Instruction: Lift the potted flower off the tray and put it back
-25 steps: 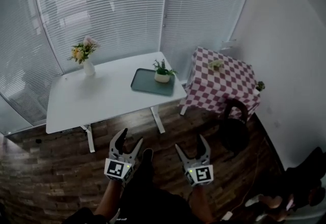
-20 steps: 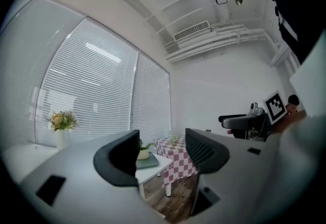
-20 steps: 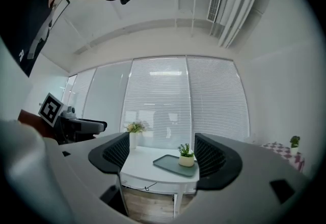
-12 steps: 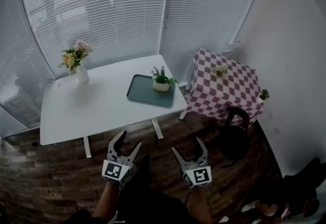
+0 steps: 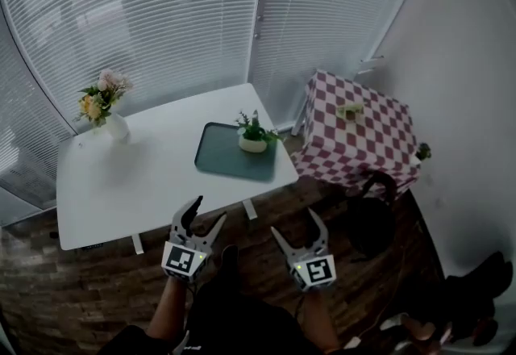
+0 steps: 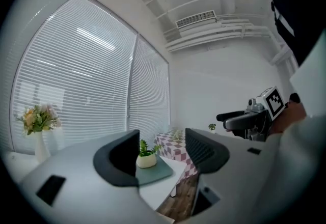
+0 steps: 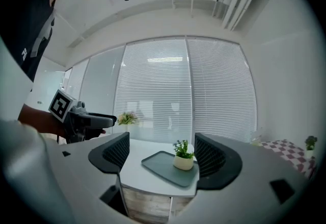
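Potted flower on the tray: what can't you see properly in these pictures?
- Potted flower: too small in the head view to tell any blooms.
- Tray: in the left gripper view, a jaw covers its left part.
- Pale thing on the checked table: too small to name.

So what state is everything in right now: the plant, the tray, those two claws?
potted flower: upright, on the tray
tray: flat on the white table
vase of flowers: upright, table's far left corner
left gripper: open, empty, short of the table
right gripper: open, empty, short of the table
blinds: lowered
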`<state>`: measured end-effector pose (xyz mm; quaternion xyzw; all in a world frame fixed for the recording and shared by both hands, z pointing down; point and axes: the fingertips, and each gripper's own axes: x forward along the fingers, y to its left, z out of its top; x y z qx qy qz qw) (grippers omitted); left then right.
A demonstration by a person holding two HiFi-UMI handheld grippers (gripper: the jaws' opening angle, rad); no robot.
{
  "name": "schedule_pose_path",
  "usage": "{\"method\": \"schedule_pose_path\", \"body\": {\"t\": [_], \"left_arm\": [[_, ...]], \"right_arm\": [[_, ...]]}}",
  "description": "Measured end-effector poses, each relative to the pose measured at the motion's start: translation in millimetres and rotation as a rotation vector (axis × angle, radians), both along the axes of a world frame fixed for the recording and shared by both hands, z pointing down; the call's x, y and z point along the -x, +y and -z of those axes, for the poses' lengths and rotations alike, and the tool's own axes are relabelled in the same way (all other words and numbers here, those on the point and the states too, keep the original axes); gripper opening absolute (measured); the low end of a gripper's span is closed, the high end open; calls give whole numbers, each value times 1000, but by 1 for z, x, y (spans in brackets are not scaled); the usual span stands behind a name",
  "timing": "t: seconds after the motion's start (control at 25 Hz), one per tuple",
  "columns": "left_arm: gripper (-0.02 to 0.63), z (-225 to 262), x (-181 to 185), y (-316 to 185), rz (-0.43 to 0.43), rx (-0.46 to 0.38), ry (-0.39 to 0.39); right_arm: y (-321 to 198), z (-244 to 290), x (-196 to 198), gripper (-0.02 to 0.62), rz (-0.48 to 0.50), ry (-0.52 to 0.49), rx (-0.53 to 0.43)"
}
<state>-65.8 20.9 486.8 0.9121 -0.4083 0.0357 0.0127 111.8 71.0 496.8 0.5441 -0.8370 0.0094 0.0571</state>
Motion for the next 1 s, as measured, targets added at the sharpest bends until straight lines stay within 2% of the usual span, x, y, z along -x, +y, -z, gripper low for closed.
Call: {"method": "schedule_pose_path", "body": {"t": [0.16,0.48,0.8,1.0], "left_arm": [[262,-1,-5,-41,-18,3,-8],[262,-23,-15,-103,-75,45,-47],[262,-31,-29,-150,-129,56,-52],[262,-33,-33,-173,-146,53,-56]], "right_arm": [[-33,-8,0,365,-4,19,20],[-92,-19,3,366,-28,-30,37],[-131,-24,-7,367,-85,-5,62],[-153,-31,-5,366,-81,-8,66]]}}
